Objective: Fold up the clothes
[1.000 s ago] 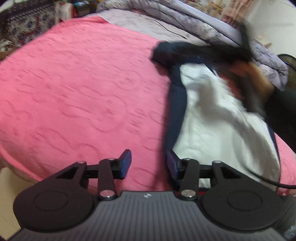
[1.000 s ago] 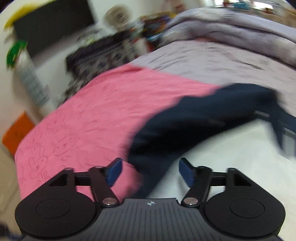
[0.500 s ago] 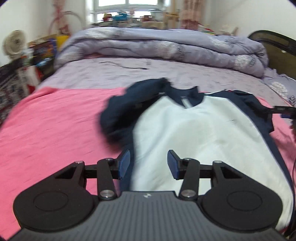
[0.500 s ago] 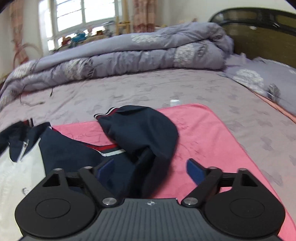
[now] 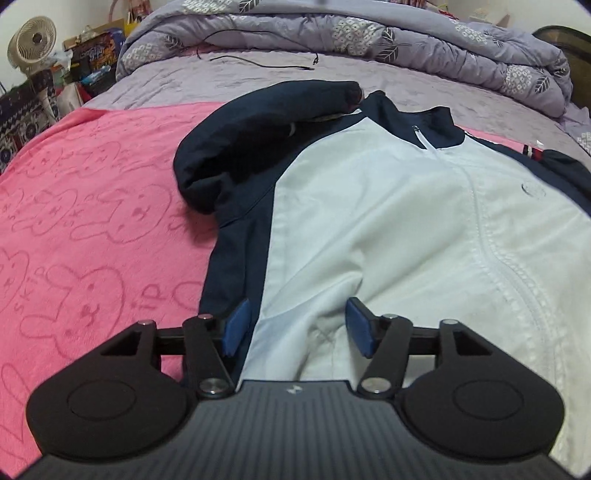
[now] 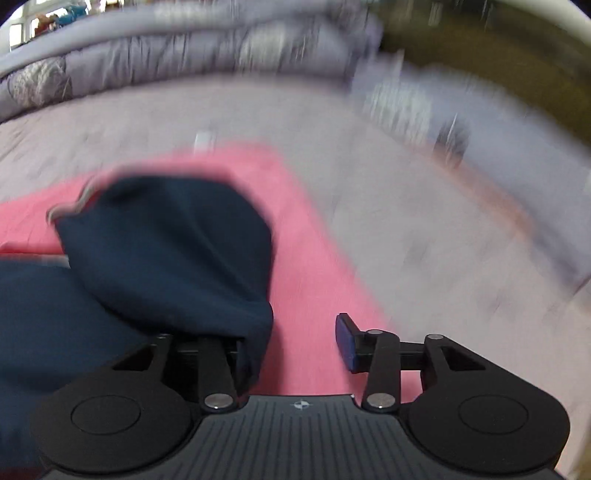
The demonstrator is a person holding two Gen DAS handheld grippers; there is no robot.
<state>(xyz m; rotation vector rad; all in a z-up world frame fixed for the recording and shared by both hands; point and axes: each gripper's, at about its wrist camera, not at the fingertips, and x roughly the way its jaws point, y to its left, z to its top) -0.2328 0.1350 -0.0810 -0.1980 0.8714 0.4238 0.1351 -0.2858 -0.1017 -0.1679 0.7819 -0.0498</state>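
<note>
A white jacket (image 5: 388, 221) with navy sleeves and collar lies front up on a pink blanket (image 5: 81, 206). Its navy left sleeve (image 5: 258, 125) is bunched beside the collar. My left gripper (image 5: 295, 325) is open low over the jacket's hem, where the navy side panel meets the white front. In the blurred right wrist view, the other navy sleeve (image 6: 166, 243) lies rumpled on the pink blanket (image 6: 306, 280). My right gripper (image 6: 295, 339) is open, and the sleeve drapes over and hides its left finger.
A rolled lilac duvet (image 5: 369, 33) runs along the far side of the bed, with a black cable (image 5: 258, 61) on the lilac sheet before it. A fan (image 5: 31, 40) and cluttered boxes stand at the far left.
My left gripper has come down closer over the jacket's hem and its fingers have spread wider. My right gripper has swung right and moved in against the right sleeve.
</note>
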